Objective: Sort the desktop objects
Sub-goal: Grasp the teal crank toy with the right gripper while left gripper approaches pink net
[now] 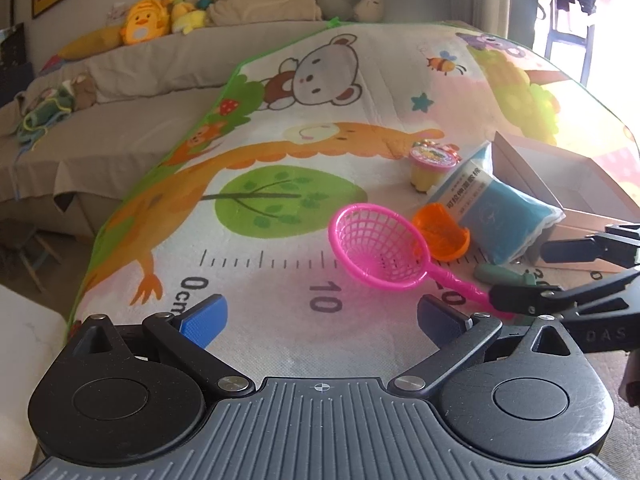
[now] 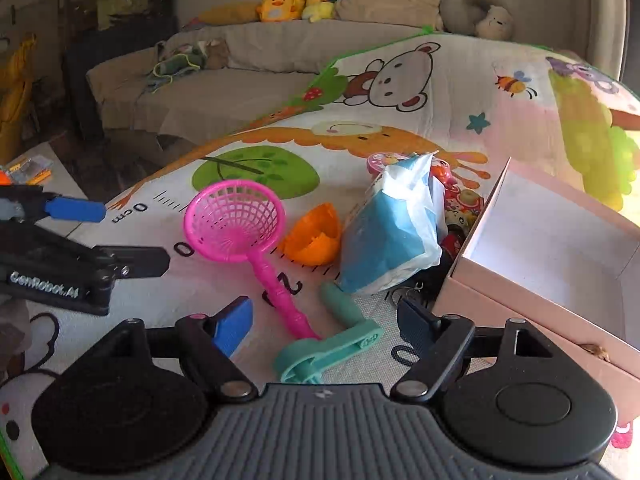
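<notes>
Right wrist view: right gripper (image 2: 324, 326), jaws apart, straddled teal tool (image 2: 332, 346); box (image 2: 560, 248) waited at three o'clock; left gripper (image 1: 322, 314) gaped empty.

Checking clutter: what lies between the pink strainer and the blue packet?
An orange half shell lies between the pink strainer and blue packet, seen in both views.

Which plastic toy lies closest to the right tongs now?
The teal toy, lying between the right tongs but ungripped. The pink strainer and orange scoop lie farther out.
</notes>
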`<state>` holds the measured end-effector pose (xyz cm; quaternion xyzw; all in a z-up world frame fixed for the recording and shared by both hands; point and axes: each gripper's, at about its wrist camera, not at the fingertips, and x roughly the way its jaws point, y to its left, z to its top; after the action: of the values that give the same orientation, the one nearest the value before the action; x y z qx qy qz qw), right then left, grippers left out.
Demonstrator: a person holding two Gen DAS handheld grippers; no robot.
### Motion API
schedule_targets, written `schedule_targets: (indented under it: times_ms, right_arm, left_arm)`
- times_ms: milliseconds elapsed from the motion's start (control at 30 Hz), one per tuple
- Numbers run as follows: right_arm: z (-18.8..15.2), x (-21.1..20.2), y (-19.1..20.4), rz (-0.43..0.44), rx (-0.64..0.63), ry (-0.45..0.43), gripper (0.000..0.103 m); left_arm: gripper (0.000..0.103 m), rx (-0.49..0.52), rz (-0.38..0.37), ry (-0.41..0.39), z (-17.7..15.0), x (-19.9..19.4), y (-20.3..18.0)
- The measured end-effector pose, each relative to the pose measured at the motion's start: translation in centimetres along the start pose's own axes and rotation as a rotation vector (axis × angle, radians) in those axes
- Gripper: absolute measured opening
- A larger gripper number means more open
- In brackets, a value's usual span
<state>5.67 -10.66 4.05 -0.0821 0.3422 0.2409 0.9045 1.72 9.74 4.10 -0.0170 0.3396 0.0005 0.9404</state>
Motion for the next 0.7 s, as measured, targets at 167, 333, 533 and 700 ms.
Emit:
schedule_targets:
  times_ms: [167, 333, 533, 700]
  right_arm:
    - [-0.4, -0.2, -0.7, 0.149, 0.081, 0.053, 0.077]
    - [-2.9, -3.4, 1.5, 0.309, 0.003, 0.071, 0.077]
    - [-3.8, -5.5, 1.8, 0.109, -0.071, 0.000, 0.077]
    - [-3.6, -5.3, 1.7, 0.038, -0.081, 0.000, 0.079]
  left_arm:
    - [0.103, -0.047, -0.059, 0.030, 0.1, 0.6, -0.1]
    - [0.103, -0.038, -0.080, 0.037, 0.4, 1.2, -1.2]
    - [0.103, -0.004, -0.060, 0.054, 2.1, 4.5, -4.1]
    - [0.103, 0.121, 0.013, 0.051, 1.7, 5.4, -4.4]
